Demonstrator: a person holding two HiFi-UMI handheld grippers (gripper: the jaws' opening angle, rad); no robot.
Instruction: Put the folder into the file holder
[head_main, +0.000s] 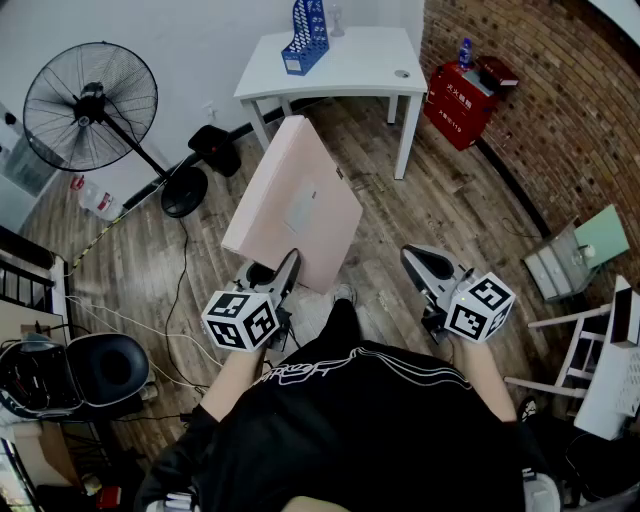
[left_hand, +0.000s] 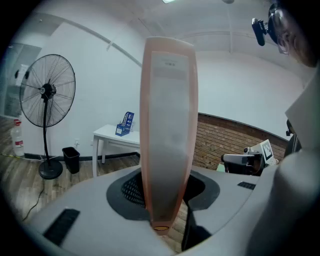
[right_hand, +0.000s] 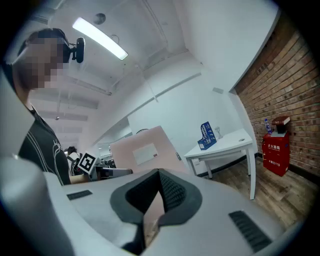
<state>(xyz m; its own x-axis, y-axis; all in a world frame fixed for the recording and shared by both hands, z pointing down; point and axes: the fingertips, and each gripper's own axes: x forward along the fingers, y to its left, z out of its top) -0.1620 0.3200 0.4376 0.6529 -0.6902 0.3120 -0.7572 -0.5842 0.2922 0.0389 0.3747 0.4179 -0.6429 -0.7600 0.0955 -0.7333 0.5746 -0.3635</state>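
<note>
A large pink folder (head_main: 295, 200) with a white label is held over the wooden floor, its lower edge clamped in my left gripper (head_main: 288, 268). In the left gripper view the folder (left_hand: 170, 135) stands edge-on and upright between the two pads. My right gripper (head_main: 424, 262) hovers to the right of the folder with its jaws together and nothing in them. From the right gripper view the folder (right_hand: 145, 152) shows to the left. The blue file holder (head_main: 305, 38) stands on the white table (head_main: 360, 65) well ahead, also seen as the file holder (left_hand: 124, 125) and the file holder (right_hand: 207, 135).
A standing fan (head_main: 90, 105) and a black bin (head_main: 213, 148) are at the far left near the wall. A red box (head_main: 458, 100) sits against the brick wall right of the table. A black chair (head_main: 100, 365) is at the near left, and white furniture (head_main: 610, 370) at the right.
</note>
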